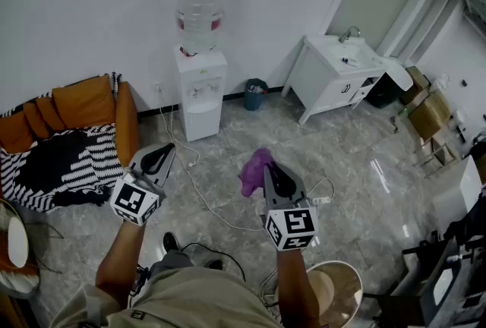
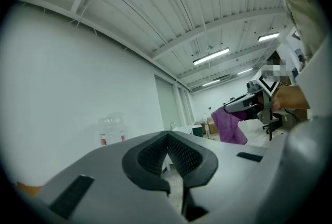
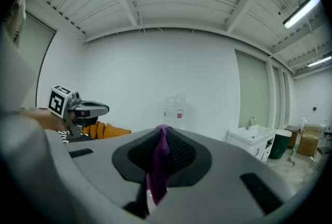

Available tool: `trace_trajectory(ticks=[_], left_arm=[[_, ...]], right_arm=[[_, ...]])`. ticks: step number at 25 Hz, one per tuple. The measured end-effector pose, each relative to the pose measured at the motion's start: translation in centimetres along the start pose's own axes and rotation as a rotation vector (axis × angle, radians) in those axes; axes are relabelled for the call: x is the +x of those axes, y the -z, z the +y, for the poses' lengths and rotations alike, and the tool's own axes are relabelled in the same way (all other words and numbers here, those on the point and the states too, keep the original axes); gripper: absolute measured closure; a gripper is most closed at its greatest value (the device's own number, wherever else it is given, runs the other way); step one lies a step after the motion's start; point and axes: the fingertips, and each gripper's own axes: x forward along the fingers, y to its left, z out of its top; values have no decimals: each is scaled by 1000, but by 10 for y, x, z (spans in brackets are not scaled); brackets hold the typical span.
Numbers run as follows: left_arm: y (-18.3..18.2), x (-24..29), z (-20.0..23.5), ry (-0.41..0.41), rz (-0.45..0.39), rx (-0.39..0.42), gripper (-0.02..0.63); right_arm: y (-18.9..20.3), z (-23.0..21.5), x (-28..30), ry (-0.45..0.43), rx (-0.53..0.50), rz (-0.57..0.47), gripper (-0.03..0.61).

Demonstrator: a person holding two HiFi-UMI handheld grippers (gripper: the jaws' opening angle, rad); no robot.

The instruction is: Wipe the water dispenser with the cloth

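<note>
Cloth (image 1: 254,171), purple, is pinched between the jaws of the right gripper (image 1: 271,168), bunched ahead of the tips and hanging down through them in the right gripper view. The left gripper (image 1: 167,147) has its jaws pressed together with nothing between them. Both grippers are held out over the floor (image 1: 357,167), side by side and apart from each other. The dispenser (image 1: 200,95) stands well ahead of them against the white wall, a clear bottle (image 1: 200,15) upside down on its top; the cloth does not touch it. An orange sofa (image 1: 80,102) sits to its left, and a small bin (image 1: 255,93) and a white sink cabinet (image 1: 334,80) to its right. A white cable (image 1: 199,193) trails over the floor from the wall toward the person.
</note>
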Motion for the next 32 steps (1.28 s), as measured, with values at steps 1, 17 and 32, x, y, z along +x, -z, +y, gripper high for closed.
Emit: trace_trajectory(ticks=[1,17,32], left_arm=[[-1,1,-1,1,-1,1,597],[-5,8,-26,11,31,26,598],[50,73,62,34,43,-35,598]], right_arm=[[0,-2,-1,0,2,-1,532],[6,-17,-8,-28,54,-17,529],[26,-18,105,-13,105,39,528]])
